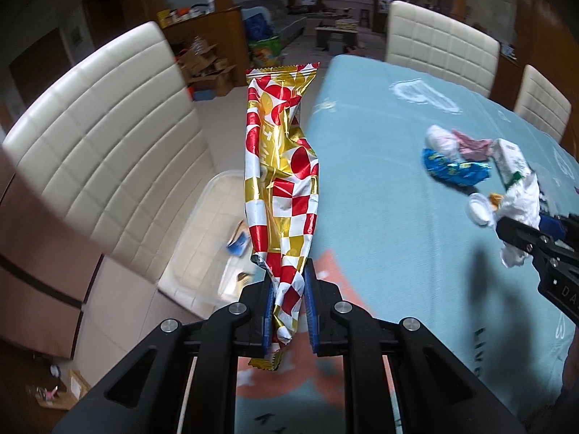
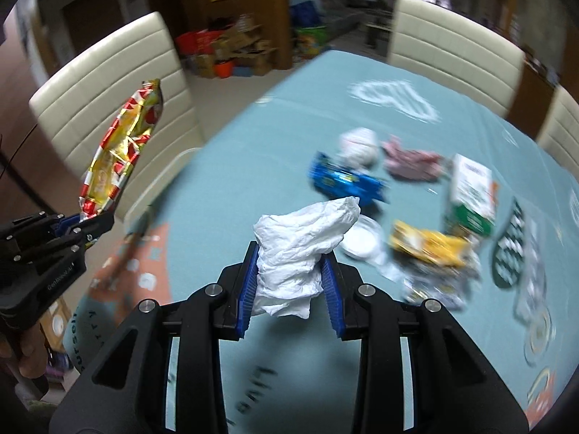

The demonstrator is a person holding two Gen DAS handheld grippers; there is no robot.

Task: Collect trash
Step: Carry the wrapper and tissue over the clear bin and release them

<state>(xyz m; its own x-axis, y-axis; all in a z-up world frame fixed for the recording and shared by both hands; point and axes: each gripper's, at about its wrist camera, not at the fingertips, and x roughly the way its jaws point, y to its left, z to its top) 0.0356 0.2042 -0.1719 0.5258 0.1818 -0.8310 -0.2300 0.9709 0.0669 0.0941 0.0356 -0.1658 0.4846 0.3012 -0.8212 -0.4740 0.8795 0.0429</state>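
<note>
The left hand-held gripper (image 1: 287, 311) pinches a red-and-gold wrapper (image 1: 280, 181); the right hand-held gripper (image 2: 289, 289) clamps a crumpled white tissue (image 2: 304, 249). Both are mid-carry above the tabletop (image 1: 380, 188). Next, each likely needs releasing over the clear bin (image 1: 202, 238).

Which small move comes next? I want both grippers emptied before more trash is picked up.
Probably carry the left gripper a little further left and release. It is shut on the red, gold and white checked foil wrapper, and the clear plastic bin on the floor beside the teal-clothed table lies just left of it. The right gripper, shut on the crumpled white tissue, can follow.
</note>
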